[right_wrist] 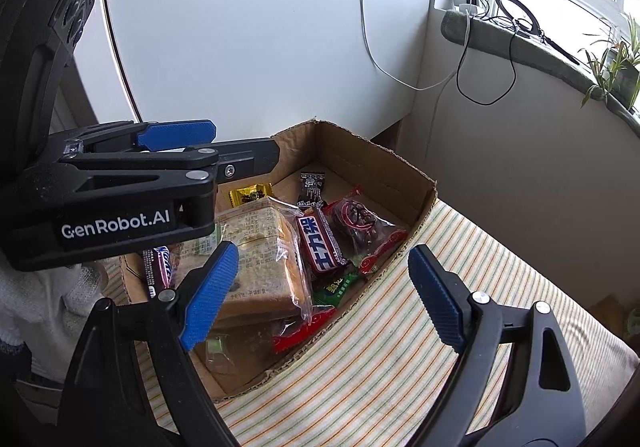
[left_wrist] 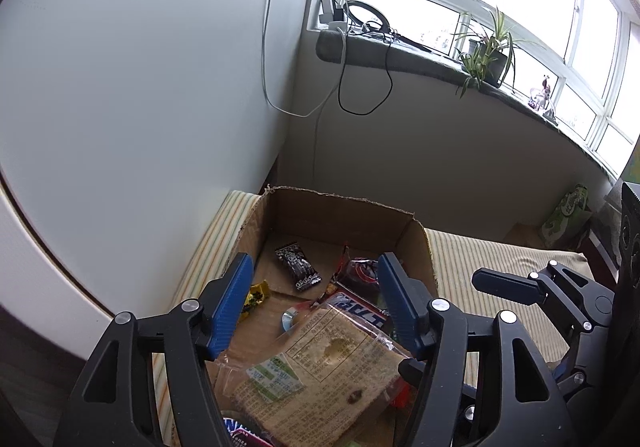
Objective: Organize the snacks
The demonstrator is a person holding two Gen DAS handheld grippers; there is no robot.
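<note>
Left tongs (left_wrist: 316, 303) hang spread and empty over the cardboard box (left_wrist: 424, 243); right tongs (right_wrist: 322, 297) likewise spread, holding nothing, above the box's near rim and the striped cloth (right_wrist: 400, 347) that covers whatever the box sits on.

Snacks lie in the box. The bagged bread (left_wrist: 320, 375) sits directly below and between my left tongs, with the dark chocolate bar (right_wrist: 320, 243) and a red-wrapped pack (right_wrist: 364, 227) just beyond it.

I judge the step is a pick from the box. I'd drop straight down, straddle one item only, and pinch the body, not loose film, which likely slips.

Left tongs mask the box's near left corner from the right camera. Small wrappers under the bread are partly buried; their labels aren't readable.
</note>
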